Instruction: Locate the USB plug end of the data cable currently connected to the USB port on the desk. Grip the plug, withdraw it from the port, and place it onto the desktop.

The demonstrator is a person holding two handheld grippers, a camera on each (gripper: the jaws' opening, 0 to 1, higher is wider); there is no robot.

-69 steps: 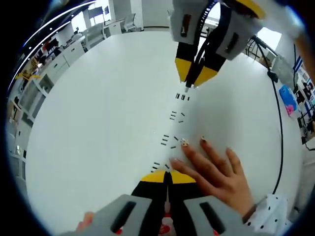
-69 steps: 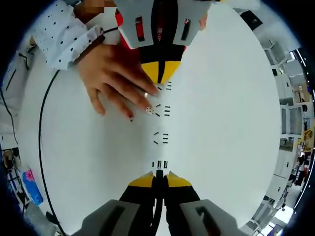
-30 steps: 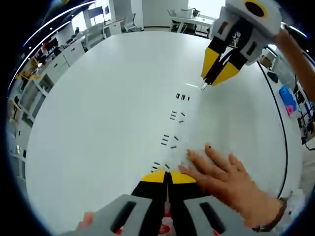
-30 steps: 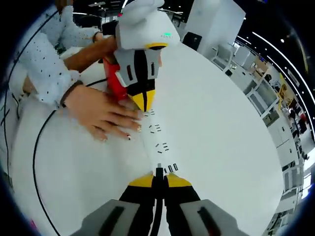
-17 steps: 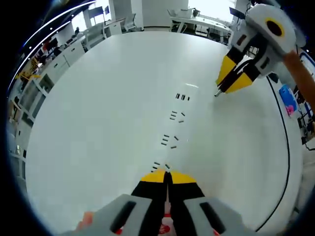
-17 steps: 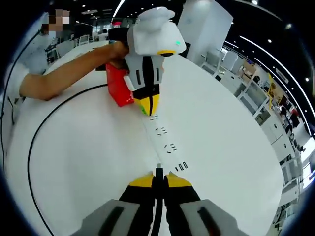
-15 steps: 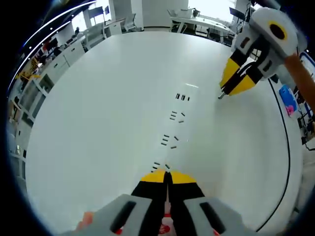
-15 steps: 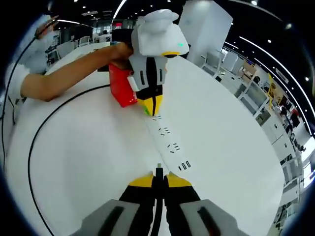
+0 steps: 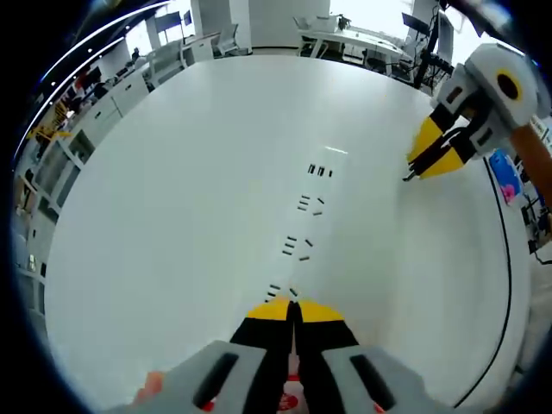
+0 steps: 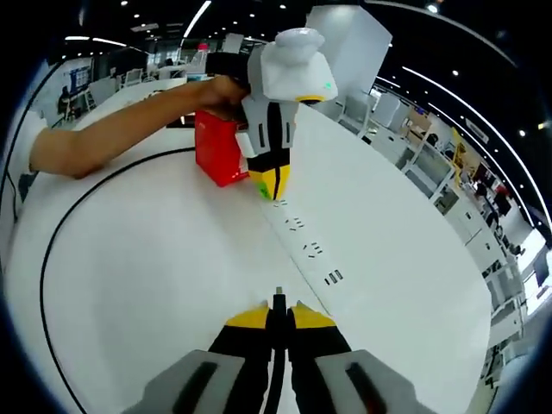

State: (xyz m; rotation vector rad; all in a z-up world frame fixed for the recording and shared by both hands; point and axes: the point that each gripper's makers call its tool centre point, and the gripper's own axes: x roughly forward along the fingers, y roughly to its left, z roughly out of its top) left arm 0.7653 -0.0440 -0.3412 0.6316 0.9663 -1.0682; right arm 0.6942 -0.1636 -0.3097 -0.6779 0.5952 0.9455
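Fingers of your right gripper [image 10: 278, 310] are pinched shut on the cable plug [image 10: 278, 297] — its metal tip pokes out between the yellow pads, the black cable [image 10: 52, 250] looping away across the desk [image 10: 155, 285]. In the left gripper view, that gripper [image 9: 412, 174] hangs off to the side of the socket strip [image 9: 304, 226], the plug clear of its port. Withdrawal looks done; the step in hand is placement. Your next move calls for lowering the plug to bare desk and parting the fingers. Your left gripper [image 9: 293, 312] is closed on nothing visible — tips near the strip's end, beside a red box [image 10: 217, 148].
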